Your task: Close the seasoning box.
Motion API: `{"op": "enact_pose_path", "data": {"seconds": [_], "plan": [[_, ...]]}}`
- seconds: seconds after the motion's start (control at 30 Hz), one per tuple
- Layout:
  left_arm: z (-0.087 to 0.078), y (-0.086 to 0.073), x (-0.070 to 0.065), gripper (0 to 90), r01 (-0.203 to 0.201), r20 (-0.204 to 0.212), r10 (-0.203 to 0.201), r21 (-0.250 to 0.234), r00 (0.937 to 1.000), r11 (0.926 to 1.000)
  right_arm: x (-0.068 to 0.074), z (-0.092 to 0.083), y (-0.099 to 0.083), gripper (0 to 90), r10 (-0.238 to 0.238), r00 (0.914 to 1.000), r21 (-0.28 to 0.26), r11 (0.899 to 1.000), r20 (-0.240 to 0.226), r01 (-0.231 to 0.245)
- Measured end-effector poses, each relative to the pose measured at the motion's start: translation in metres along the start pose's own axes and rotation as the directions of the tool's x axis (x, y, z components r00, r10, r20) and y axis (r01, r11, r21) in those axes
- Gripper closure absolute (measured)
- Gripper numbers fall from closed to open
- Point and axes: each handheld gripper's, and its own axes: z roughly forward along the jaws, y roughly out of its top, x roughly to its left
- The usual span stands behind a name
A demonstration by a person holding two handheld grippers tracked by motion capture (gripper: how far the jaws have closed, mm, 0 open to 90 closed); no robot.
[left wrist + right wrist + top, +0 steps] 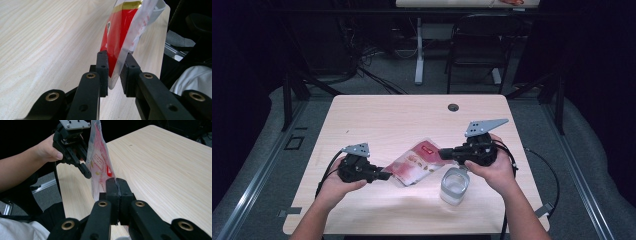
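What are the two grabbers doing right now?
Left gripper: closed on one end of the red and clear packet.
Right gripper: shut tight on the packet's other end.

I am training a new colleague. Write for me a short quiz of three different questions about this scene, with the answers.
1. True or false: both tongs grip the same red and white pouch.
2. Which container stands on the table near the right tongs? A) a clear cup B) a metal pot C) a paper box
3. Fill in: the pouch is held ____ the table surface, not lying on it.

Key
1. True. The left tongs pinch one end, the right tongs the other end.
2. A. The clear cup stands just below the right hand in the high view.
3. above
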Motion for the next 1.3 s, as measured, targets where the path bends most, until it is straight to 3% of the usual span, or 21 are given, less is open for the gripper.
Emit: {"op": "enact_pose_path", "data": {"seconds": [0.53,0.77,1.13,1.3], "plan": [[0.003,-0.009,0.007,77.9,0.021,-0.011,-0.022,-0.015,0.9997,0.9997,0.011,0.011,0.023,89.6,-0.055,0.9985,0.031,0.998,0.005,0.055],[0.005,-0.012,0.010,77.7,0.029,-0.023,-0.029,-0.015,0.9993,0.9995,0.009,0.016,0.024,89.6,-0.060,0.9981,0.043,0.997,0.013,0.059],[0.018,-0.019,0.018,77.1,0.049,-0.082,-0.046,0.029,0.9955,0.9984,0.002,0.034,0.019,89.5,-0.043,0.9989,0.073,0.996,0.020,0.041],[0.024,-0.026,0.023,77.1,0.064,-0.078,-0.061,0.025,0.9951,0.9977,-0.001,0.041,0.015,89.3,-0.041,0.9989,0.096,0.995,0.021,0.039]]}}
